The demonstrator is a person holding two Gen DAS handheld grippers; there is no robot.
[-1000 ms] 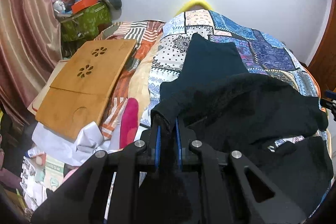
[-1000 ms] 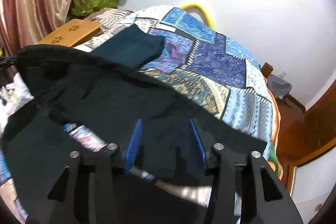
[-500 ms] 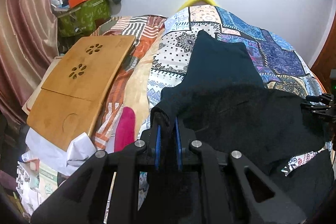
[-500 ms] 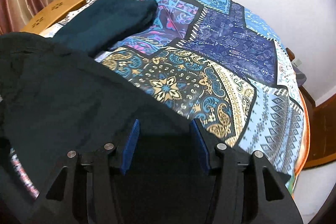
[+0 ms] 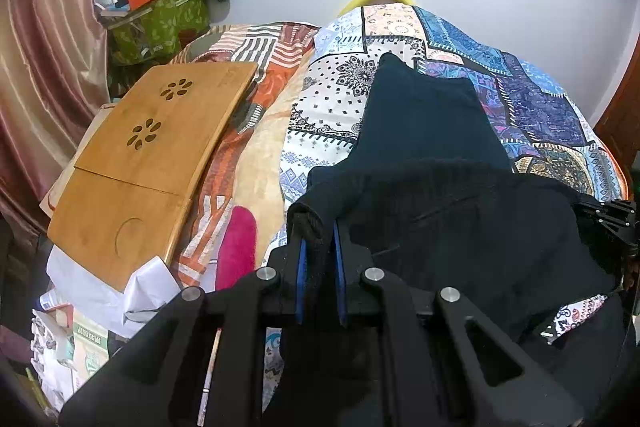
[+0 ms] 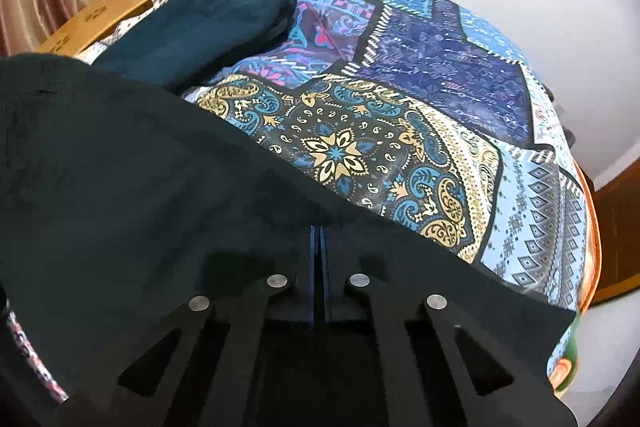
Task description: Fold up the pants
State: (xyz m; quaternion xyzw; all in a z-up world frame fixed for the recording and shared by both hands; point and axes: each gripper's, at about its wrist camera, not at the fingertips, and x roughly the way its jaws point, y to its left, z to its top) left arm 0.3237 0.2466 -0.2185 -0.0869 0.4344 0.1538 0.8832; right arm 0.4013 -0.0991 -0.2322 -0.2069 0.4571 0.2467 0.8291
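pants (image 5: 472, 235) pinched in both left tool (image 5: 319, 251) and right tool (image 6: 319, 243), fully clamped.

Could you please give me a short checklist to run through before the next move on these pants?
1. Left gripper shut on a corner of the black pants: ok, fabric bunched between the blue pads.
2. Right gripper shut on the pants' edge: ok, pads closed, cloth draped over the tips.
3. Edge between the two grips taut and even: cannot tell, the cloth sags and wrinkles.
4. Bedspread ahead free for laying down: ok on the right; a folded dark teal garment occupies the left.
5. Wooden lap tray and pink item clear of the pants: ok, they lie off to the left.
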